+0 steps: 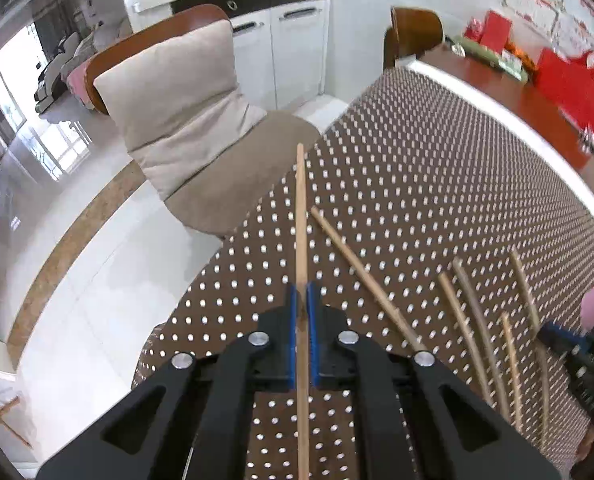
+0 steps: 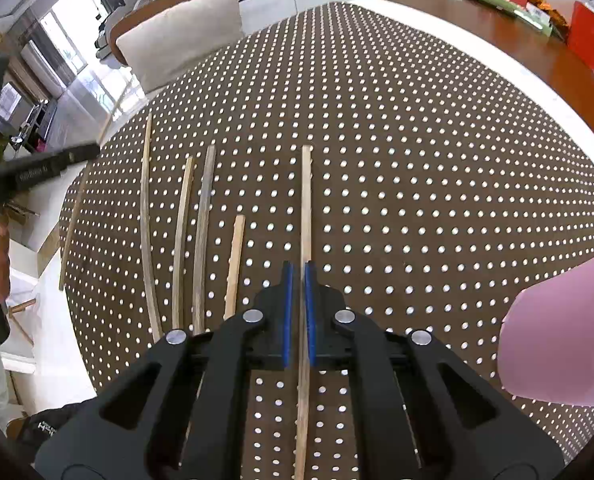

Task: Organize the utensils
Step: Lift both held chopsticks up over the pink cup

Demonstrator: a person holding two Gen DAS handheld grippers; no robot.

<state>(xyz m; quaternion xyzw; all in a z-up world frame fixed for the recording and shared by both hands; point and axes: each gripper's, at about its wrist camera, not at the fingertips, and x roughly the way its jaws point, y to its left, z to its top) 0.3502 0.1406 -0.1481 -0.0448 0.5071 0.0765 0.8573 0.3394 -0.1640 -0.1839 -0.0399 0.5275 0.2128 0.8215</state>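
bright daylight | window glare left | fisheye-warped, dark edges

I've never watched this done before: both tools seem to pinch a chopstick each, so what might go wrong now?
The left gripper holds its chopstick lengthwise, the tip reaching past the mat edge; a slip could drop it on the floor. The right gripper sits beside the loose chopsticks, so it might knock them askew.

Right view: your way is open over the dotted mat far and right; loose chopsticks crowd the left, pink object blocks near right.
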